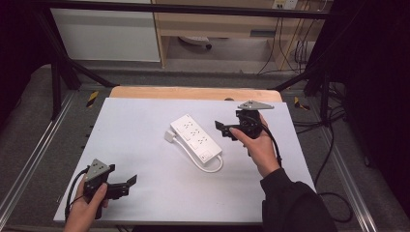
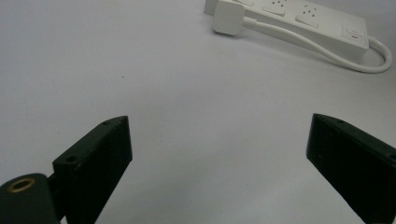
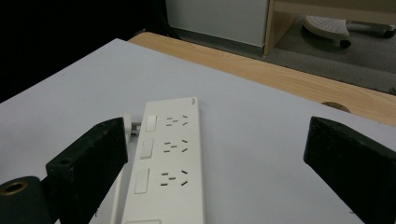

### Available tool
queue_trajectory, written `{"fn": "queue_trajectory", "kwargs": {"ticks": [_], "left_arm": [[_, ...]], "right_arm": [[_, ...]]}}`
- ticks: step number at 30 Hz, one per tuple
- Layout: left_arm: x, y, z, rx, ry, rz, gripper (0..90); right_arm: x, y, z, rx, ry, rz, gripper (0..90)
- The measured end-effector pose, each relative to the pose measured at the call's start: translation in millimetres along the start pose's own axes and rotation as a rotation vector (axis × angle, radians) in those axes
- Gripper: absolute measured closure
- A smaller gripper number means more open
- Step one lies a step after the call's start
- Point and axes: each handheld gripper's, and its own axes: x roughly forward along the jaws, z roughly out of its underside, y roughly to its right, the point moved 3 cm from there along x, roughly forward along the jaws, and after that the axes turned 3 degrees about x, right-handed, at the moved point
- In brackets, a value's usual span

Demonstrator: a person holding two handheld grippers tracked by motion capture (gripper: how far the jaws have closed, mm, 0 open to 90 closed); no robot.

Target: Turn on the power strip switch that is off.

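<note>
We've barely started: the power strip [image 1: 196, 137] sits mid-mat, plug [image 2: 228, 17] probably loose beside it (hard to tell). Right gripper [image 1: 225, 130] hovers just right of it, left gripper [image 1: 126, 184] well below-left, both wide open, empty.

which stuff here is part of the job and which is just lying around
Likely part of the job:
- power strip, with its cord and plug
- left gripper, open
- right gripper, open, nearest the strip

Just lying about:
- cables on the floor
- cabinet behind the table
</note>
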Motion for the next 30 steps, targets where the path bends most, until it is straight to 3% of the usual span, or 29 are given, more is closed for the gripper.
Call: {"fn": "queue_trajectory", "kwargs": {"ticks": [7,9,13,16,24,30], "left_arm": [[-0.2,0.2,-0.4,0.005,0.001,0.003,6.9],[-0.2,0.0,-0.3,0.006,0.0,0.003,6.9],[-0.3,0.2,-0.7,0.003,0.001,0.004,6.9],[0.0,0.3,-0.7,0.003,0.0,0.003,6.9],[0.4,0.1,-0.3,0.004,-0.003,0.001,6.9],[0.8,0.4,-0.3,0.005,-0.005,0.001,6.9]], "right_arm": [[11.8,-5.8,-4.3,-0.008,-0.003,0.0,11.8],[16.4,-8.8,-5.2,-0.014,0.008,-0.002,21.6],[20.8,-10.6,-5.6,-0.009,0.017,-0.012,30.1],[24.4,-10.5,-7.4,-0.006,0.039,0.007,41.6],[30.6,-6.7,-12.1,-0.006,0.08,0.029,60.5],[34.5,-4.3,-13.3,-0.005,0.105,0.031,69.5]]}}
